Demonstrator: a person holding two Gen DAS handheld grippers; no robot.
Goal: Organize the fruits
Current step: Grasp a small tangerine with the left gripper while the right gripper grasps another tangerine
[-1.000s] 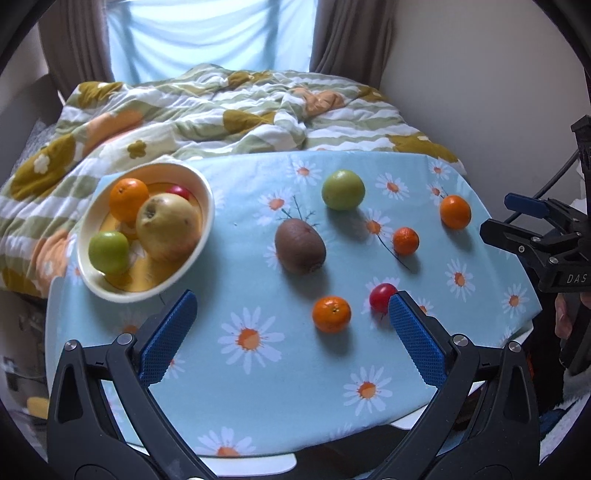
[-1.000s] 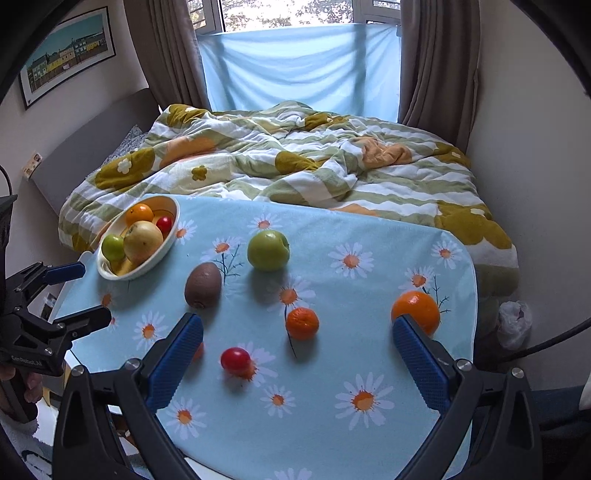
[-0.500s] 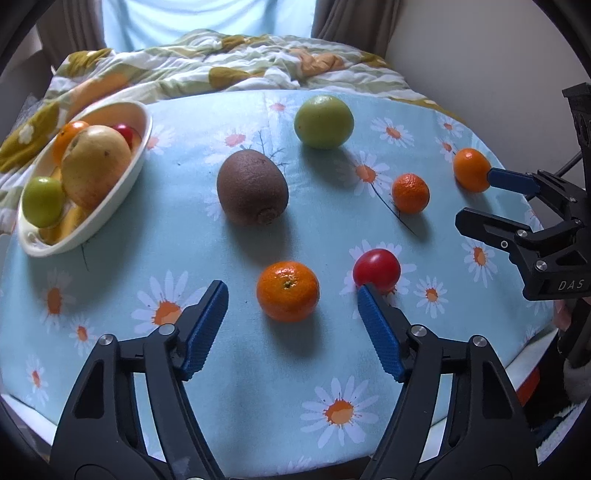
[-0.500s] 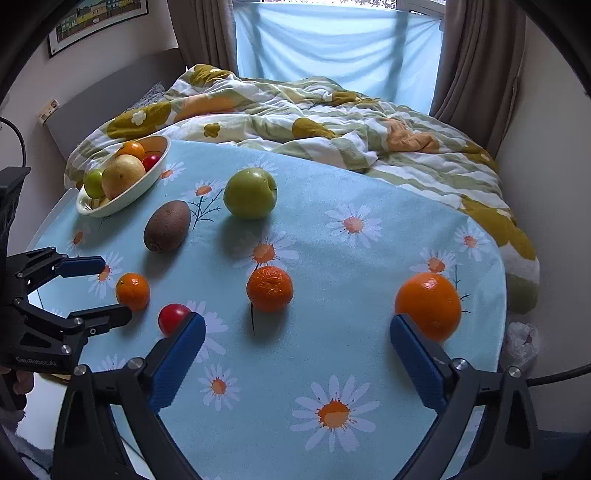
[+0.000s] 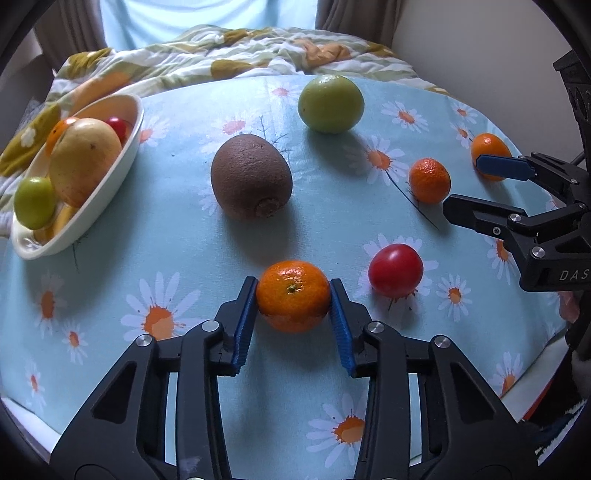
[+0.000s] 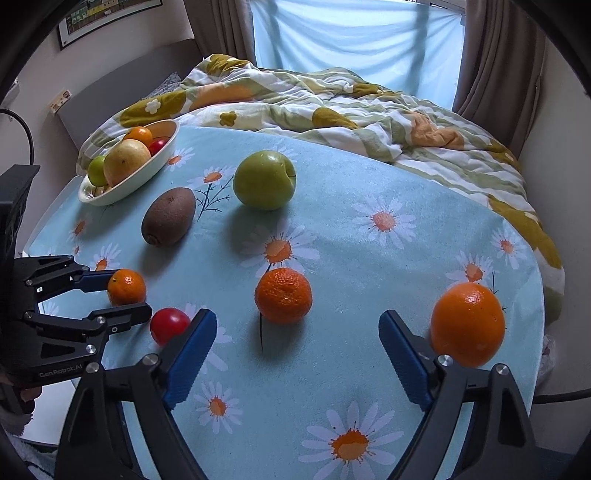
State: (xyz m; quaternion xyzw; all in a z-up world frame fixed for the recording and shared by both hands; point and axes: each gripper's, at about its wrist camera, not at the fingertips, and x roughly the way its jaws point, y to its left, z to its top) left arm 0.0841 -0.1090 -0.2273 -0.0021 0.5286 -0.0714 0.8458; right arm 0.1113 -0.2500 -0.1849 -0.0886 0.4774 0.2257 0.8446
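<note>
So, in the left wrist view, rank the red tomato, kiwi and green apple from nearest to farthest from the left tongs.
1. Red tomato, just right of the left tongs.
2. Kiwi, ahead, slightly left.
3. Green apple, far side, near the bedding.

Stood against bed (image 6: 388,122) with rumpled green-and-ochre floral duvet (image 5: 258,51). Behind it, window (image 6: 354,40) veiled by pale blue sheet, brown curtains (image 6: 495,62) flanking. Framed picture (image 6: 107,14) hung on left wall.

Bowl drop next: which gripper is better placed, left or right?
Left. The left gripper is shut on a small mandarin, and the bowl is on its side. The right gripper is open, holding nothing.
</note>
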